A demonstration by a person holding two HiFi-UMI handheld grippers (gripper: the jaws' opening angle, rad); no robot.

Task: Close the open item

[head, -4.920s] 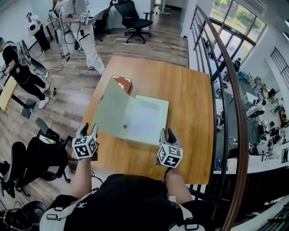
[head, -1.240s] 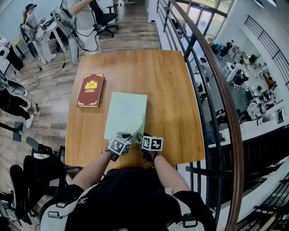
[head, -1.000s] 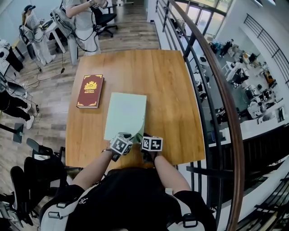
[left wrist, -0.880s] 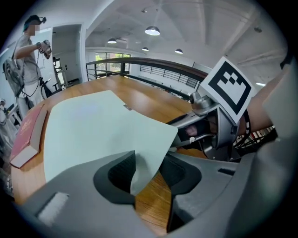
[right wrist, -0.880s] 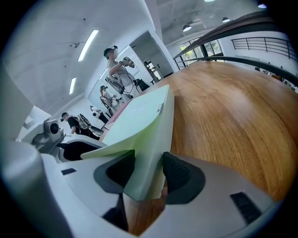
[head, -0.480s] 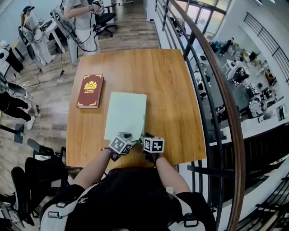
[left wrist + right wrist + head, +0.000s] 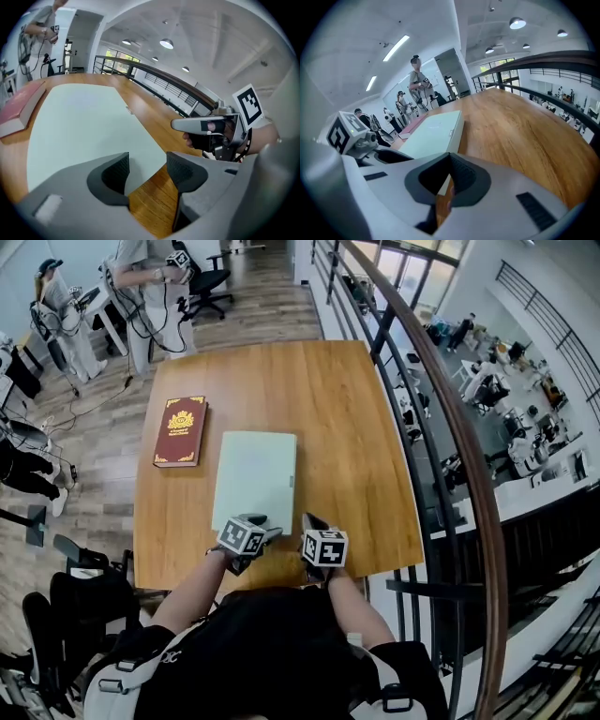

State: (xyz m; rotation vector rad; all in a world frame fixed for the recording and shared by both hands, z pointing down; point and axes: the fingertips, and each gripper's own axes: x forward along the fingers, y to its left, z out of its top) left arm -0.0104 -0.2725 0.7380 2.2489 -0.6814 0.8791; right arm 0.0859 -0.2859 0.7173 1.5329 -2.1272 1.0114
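Observation:
A pale green folder (image 7: 255, 476) lies shut and flat on the wooden table (image 7: 356, 427); it also shows in the left gripper view (image 7: 79, 126) and the right gripper view (image 7: 433, 131). My left gripper (image 7: 263, 524) hovers over the folder's near edge. Its jaws have just been opening and now stand open (image 7: 147, 161), with only the folder's corner and bare wood seen under the gap. My right gripper (image 7: 309, 520) hangs off the folder's near right corner, apart from it, shut (image 7: 449, 164) with nothing between its pads.
A dark red book (image 7: 180, 430) lies left of the folder on the table. A metal railing (image 7: 441, 409) runs along the table's right side. People with equipment (image 7: 150, 287) and an office chair (image 7: 202, 282) stand beyond the far left edge.
The folder, wide open several seconds ago and with its right edge slightly lifted a second ago, now lies flat. My right gripper has drawn back and up from the folder's corner.

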